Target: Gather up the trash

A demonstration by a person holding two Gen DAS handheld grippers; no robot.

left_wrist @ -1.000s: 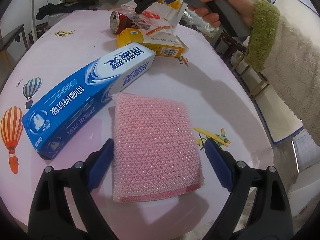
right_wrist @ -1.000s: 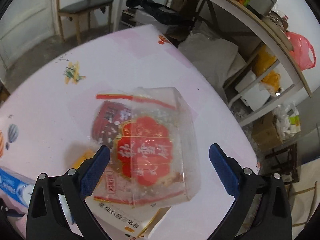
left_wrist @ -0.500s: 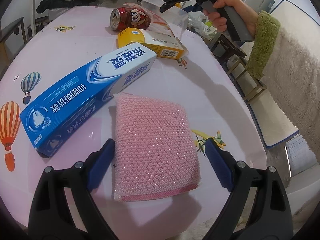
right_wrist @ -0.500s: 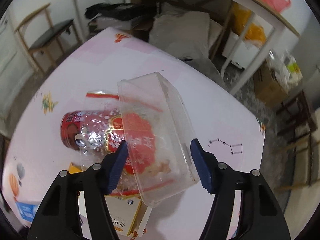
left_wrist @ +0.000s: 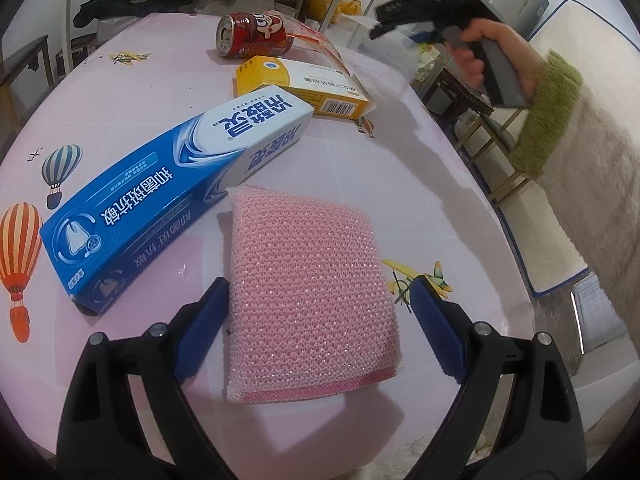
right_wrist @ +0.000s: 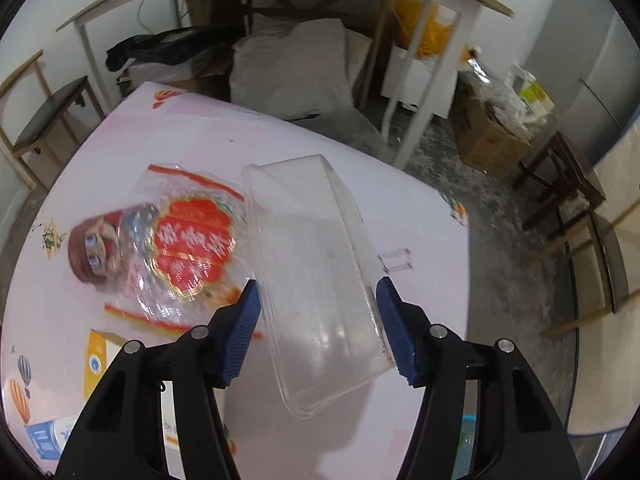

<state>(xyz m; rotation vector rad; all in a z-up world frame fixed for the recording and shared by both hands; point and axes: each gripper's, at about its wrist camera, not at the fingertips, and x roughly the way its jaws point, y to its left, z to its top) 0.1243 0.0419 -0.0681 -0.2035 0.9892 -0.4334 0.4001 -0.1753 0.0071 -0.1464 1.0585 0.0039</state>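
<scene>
Risk of slipping: right gripper (right_wrist: 318,320), jaws having just been closing, is pinching clear plastic tray (right_wrist: 316,280) mid-frame above pink table (right_wrist: 168,140), thin walls flexing, while left gripper (left_wrist: 318,328) is hanging open astride pink sponge (left_wrist: 308,288).

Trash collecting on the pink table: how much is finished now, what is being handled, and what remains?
Nothing looks binned yet; no bin is in view. In hand: the right hand-held gripper has just closed on the clear plastic tray. The left hand-held gripper is open around the pink sponge. Left on the table: red can, yellow box, blue toothpaste box, printed wrapper.
</scene>
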